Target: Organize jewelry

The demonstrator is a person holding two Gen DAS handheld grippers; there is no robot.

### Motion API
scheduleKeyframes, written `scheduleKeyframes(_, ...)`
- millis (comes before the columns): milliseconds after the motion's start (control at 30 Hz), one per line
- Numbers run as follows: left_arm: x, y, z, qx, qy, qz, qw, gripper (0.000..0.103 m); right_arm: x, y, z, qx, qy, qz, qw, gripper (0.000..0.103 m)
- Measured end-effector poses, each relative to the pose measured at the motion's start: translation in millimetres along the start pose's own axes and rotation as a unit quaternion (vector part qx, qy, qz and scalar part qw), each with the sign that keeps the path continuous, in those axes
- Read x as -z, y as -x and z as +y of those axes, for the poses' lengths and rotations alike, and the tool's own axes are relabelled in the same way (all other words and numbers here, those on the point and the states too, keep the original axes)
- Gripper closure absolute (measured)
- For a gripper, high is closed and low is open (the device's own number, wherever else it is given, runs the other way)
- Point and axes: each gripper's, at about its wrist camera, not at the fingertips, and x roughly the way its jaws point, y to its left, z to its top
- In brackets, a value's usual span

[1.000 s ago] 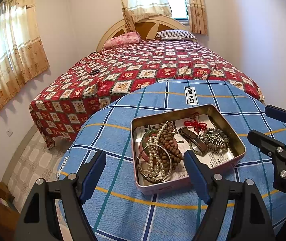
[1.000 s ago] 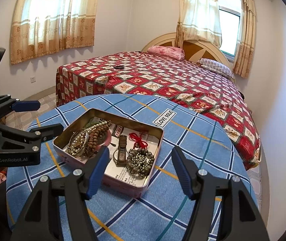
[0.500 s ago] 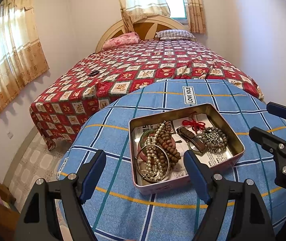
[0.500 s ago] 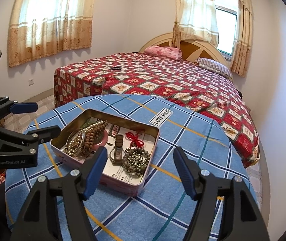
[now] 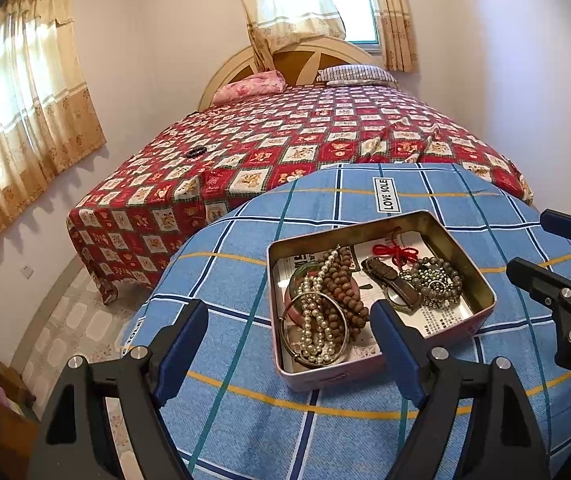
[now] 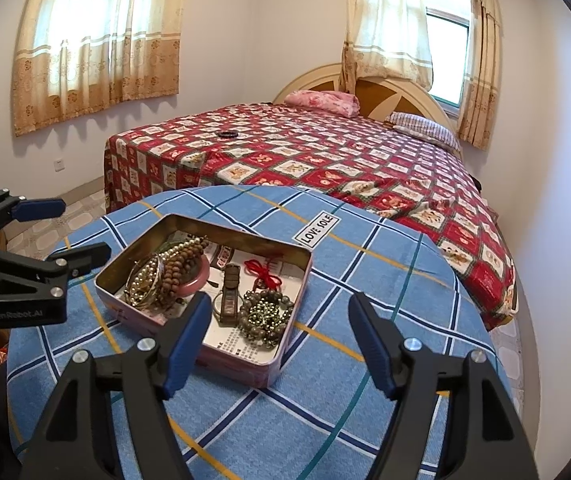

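Note:
An open pink tin [image 5: 349, 226] [image 6: 241, 236] sits on a round table. It holds a pearl necklace [image 5: 315, 328], a wooden bead bracelet [image 5: 345, 292] [image 6: 177, 268], a brown-strapped watch [image 5: 391, 280] [image 6: 231, 292], a red knotted cord [image 5: 399, 254] and a grey-green bead bracelet [image 5: 437, 284] [image 6: 265, 316]. My left gripper [image 5: 289, 312] [image 6: 79, 229] hovers open at the tin's near-left side, nothing between its fingers. My right gripper [image 6: 280, 300] [image 5: 532, 241] hangs open over the tin's near-right corner, touching nothing.
A blue checked cloth [image 5: 245, 360] [image 6: 365, 280] with a "LOVE SOLE" label covers the table. Behind it stands a bed with a red patchwork cover [image 5: 325, 136], and a small dark bracelet [image 5: 196, 152] [image 6: 229, 134] lies on it. Tiled floor lies to the left.
The right gripper's fingers stand a little wider apart than a second ago. The tin, its contents and the left gripper have kept their places.

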Motion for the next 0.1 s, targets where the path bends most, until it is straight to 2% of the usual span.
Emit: scheduleKeyframes(100,-0.1,-0.9,-0.2,0.001,-0.002,-0.001,1.0000,0.019,1.6,-1.5,-2.5,0.003,-0.002,0.003,1.000,0.030)
